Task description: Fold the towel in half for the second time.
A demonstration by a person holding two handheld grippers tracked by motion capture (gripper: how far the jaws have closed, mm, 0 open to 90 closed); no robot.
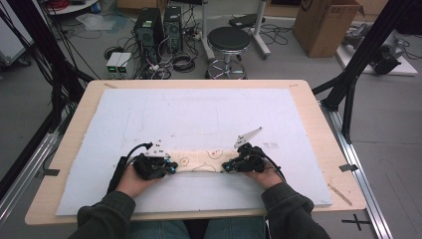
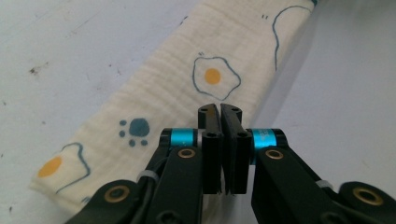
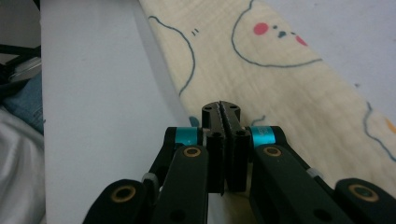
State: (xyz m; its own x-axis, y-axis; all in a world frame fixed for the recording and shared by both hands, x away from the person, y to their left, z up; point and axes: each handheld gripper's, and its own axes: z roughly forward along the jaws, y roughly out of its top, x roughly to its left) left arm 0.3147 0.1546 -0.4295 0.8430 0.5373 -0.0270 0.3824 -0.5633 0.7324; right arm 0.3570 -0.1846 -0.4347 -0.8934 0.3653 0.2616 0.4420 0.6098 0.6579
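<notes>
- A folded strip of cream cloth [image 1: 201, 163] printed with fried eggs, a paw and blue outlines lies flat on the white pad [image 1: 199, 114] that covers the wooden surface [image 1: 318, 124], near the person's edge; it runs crosswise between the two hands.
- The left gripper [image 1: 172, 169] sits at the left end of the strip; in the left gripper view its jaws are pressed together [image 2: 221, 109] at the near long edge of the cloth [image 2: 177, 88], over the fold by the fried-egg print; whether fabric is caught between the pads cannot be told from here.
- The right gripper [image 1: 224, 168] sits at the right end of the strip; in the right gripper view its jaws are likewise pressed together [image 3: 221, 106] right at the cloth's [image 3: 261, 79] near edge, where it meets the pad; a pinch on the fabric cannot be confirmed.
- Both grippers point inward toward each other, low on the pad, with the cloth stretched straight between them; a black stool [image 1: 228, 40] stands on the floor beyond the surface.
</notes>
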